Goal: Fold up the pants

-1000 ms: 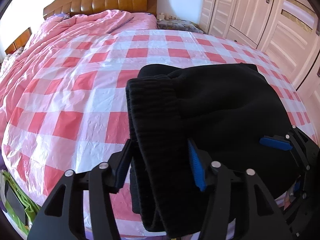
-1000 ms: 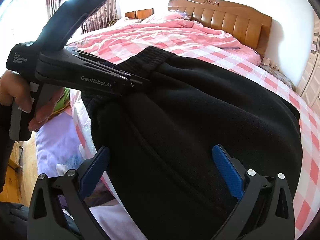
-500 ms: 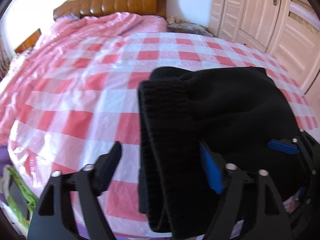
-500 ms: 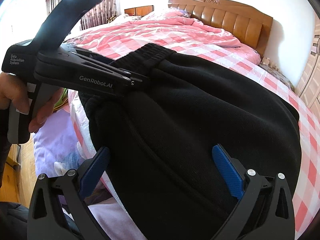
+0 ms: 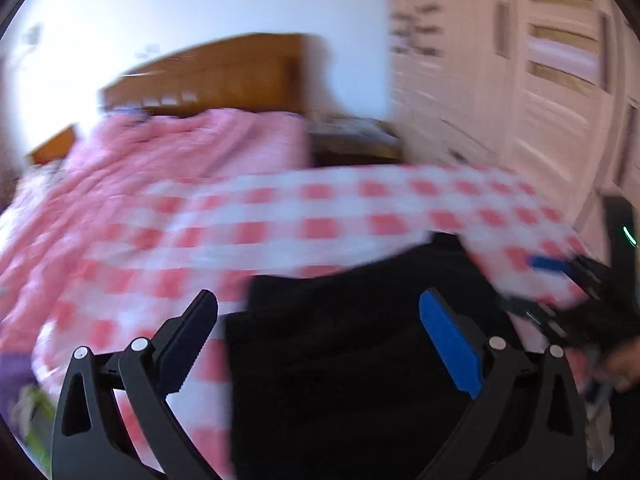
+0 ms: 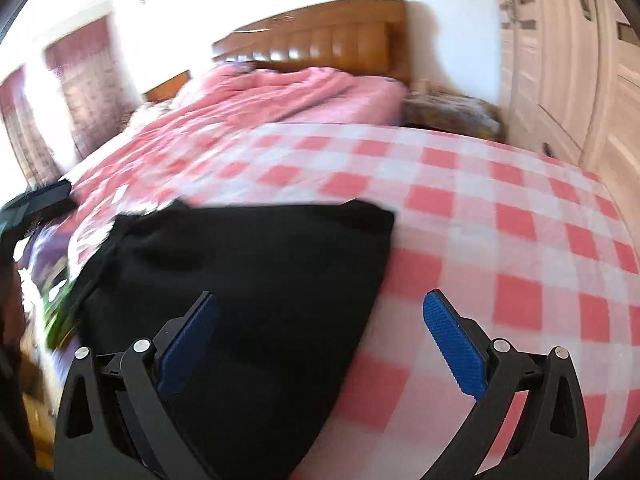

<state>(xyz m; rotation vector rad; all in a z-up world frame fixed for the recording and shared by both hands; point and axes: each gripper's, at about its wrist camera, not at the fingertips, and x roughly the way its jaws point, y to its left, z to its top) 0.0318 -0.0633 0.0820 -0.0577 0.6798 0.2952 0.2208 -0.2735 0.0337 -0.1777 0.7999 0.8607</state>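
Note:
The black pants [image 5: 344, 344] lie folded in a flat bundle near the front edge of the bed with the pink-and-white checked cover [image 5: 320, 216]. They also show in the right wrist view [image 6: 256, 280], at lower left. My left gripper [image 5: 320, 344] is open and empty above the bundle. My right gripper [image 6: 320, 344] is open and empty over the bundle's right edge; it appears at the right of the left wrist view [image 5: 560, 280]. Both views are blurred by motion.
A pink quilt [image 6: 280, 96] is bunched at the wooden headboard [image 6: 320, 36]. Wardrobe doors [image 5: 540, 80] stand on the right. A cluttered nightstand [image 6: 452, 108] sits between bed and wardrobe. The bed's front-left edge drops off near the pants [image 6: 60, 280].
My left gripper has opened, let go of the pants' waistband and pulled back. My right gripper has drawn back and swung right. The pants now lie on the bed by themselves.

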